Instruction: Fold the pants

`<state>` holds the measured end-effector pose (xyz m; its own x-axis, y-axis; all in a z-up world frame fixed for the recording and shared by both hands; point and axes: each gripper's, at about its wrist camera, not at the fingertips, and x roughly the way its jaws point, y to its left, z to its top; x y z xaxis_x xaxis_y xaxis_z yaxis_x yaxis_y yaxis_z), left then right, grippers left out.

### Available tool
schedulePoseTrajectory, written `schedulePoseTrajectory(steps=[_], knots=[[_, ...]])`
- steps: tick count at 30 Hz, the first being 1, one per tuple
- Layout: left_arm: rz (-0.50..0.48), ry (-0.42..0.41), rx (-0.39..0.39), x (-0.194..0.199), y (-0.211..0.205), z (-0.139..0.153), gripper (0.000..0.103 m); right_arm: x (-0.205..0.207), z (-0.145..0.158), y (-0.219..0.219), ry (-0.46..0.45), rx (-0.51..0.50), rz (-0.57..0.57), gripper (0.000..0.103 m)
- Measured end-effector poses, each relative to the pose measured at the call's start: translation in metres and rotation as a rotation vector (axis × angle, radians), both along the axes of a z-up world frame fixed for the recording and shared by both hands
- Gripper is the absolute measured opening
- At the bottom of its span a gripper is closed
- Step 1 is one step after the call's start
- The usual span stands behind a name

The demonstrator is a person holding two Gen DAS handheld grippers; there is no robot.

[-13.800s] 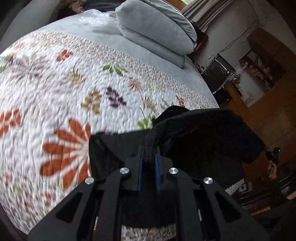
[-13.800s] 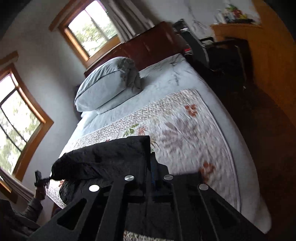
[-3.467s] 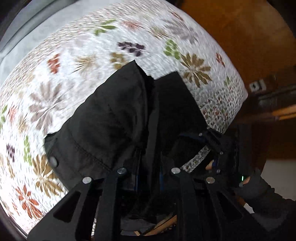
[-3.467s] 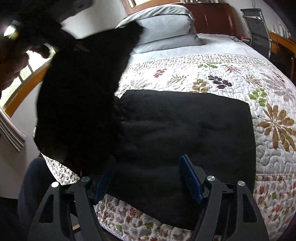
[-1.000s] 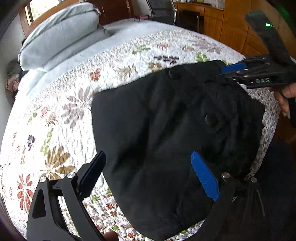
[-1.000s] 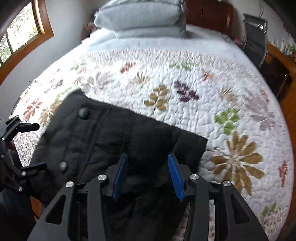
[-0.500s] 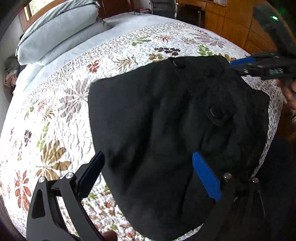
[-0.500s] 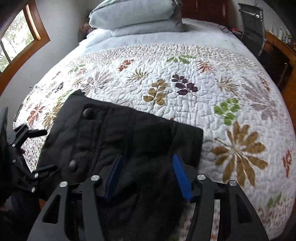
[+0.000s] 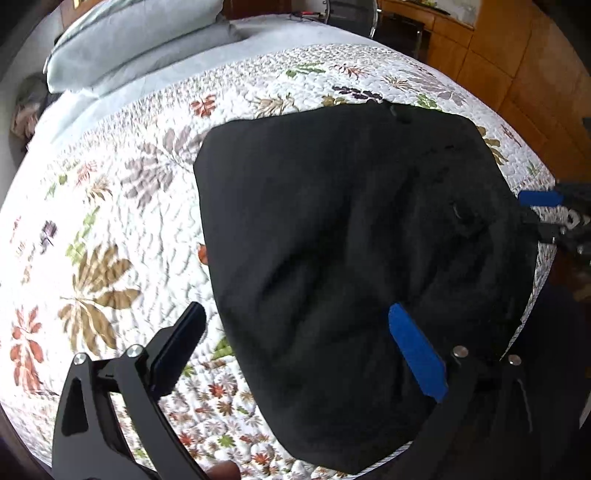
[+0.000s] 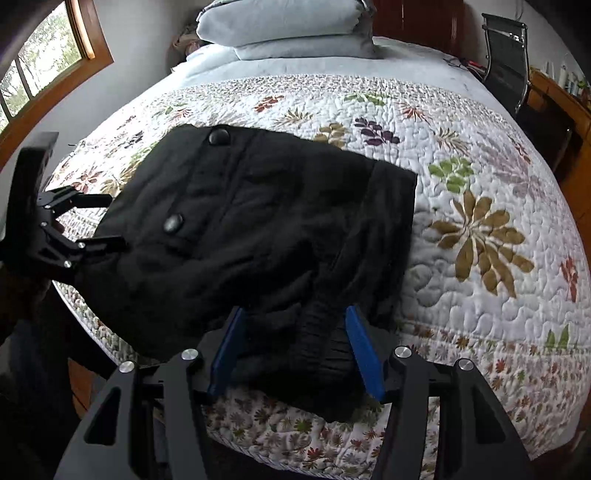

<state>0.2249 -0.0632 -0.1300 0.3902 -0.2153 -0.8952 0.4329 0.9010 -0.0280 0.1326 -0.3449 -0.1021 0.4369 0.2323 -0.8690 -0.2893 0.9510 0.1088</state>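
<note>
Your black pants [image 9: 332, 236] lie folded in a compact bundle on the floral quilt [image 9: 122, 221], near the bed's foot edge. Both the left gripper [image 9: 295, 325] and right gripper [image 10: 293, 325] hover with jaws open, empty. Only your right view shows two buttons [image 10: 173, 222] and the window [image 10: 44, 62].

I'm in a home bedroom: a bed with a flowered quilt [image 10: 480, 177], stacked pillows [image 10: 288, 26] far off, a wood-framed window [image 10: 48, 70] left.

The folded pants [image 10: 251, 229] are lying on the quilt [image 10: 480, 229] near the bed's near edge. Pillows [image 10: 284, 26] are sitting at the far end. The left gripper [image 10: 79, 221] is hovering at the pants' left side, the right gripper [image 10: 295, 332] at their near edge.
</note>
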Motion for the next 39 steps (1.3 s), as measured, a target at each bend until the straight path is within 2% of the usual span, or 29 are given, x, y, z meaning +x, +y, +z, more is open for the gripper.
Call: schedulePoseTrajectory(steps=[2, 5, 8, 9, 10, 13, 15, 18, 19, 22, 24, 32, 39], knots=[[0.011, 0.023, -0.025, 0.002, 0.002, -0.004, 0.1, 0.0, -0.002, 0.001, 0.0, -0.009, 0.008, 0.058], [0.008, 0.016, -0.013, 0.001, 0.002, 0.0, 0.1, 0.0, 0.007, -0.002, -0.006, 0.009, 0.0, 0.058], [0.009, -0.018, 0.002, 0.002, 0.006, 0.011, 0.099, 0.001, 0.021, -0.015, -0.026, 0.051, -0.045, 0.067], [0.008, -0.023, -0.015, 0.004, 0.01, 0.016, 0.099, 0.003, 0.023, -0.02, -0.023, 0.068, -0.067, 0.074], [0.011, -0.025, -0.032, 0.007, 0.014, 0.02, 0.099, 0.006, 0.026, -0.029, -0.016, 0.105, -0.092, 0.076], [-0.011, -0.01, -0.112, 0.021, 0.031, 0.031, 0.099, 0.016, 0.024, -0.052, 0.024, 0.206, -0.117, 0.077], [-0.028, 0.057, -0.223, 0.037, 0.046, 0.033, 0.099, 0.025, 0.017, -0.068, 0.081, 0.303, -0.109, 0.078], [-0.029, 0.143, -0.337, 0.057, 0.063, 0.03, 0.099, 0.039, 0.003, -0.088, 0.168, 0.444, -0.103, 0.082], [-0.03, 0.159, -0.36, 0.063, 0.067, 0.028, 0.099, 0.044, -0.001, -0.096, 0.169, 0.453, -0.132, 0.083], [-0.019, 0.228, -0.461, 0.077, 0.076, 0.018, 0.099, 0.058, -0.015, -0.111, 0.219, 0.577, -0.148, 0.083], [-0.002, 0.303, -0.538, 0.084, 0.08, 0.005, 0.099, 0.066, -0.023, -0.116, 0.241, 0.612, -0.15, 0.083], [0.043, 0.457, -0.624, 0.086, 0.091, -0.035, 0.099, 0.08, -0.045, -0.123, 0.286, 0.622, -0.155, 0.084], [0.036, 0.506, -0.65, 0.079, 0.093, -0.044, 0.099, 0.075, -0.051, -0.122, 0.311, 0.682, -0.138, 0.085]])
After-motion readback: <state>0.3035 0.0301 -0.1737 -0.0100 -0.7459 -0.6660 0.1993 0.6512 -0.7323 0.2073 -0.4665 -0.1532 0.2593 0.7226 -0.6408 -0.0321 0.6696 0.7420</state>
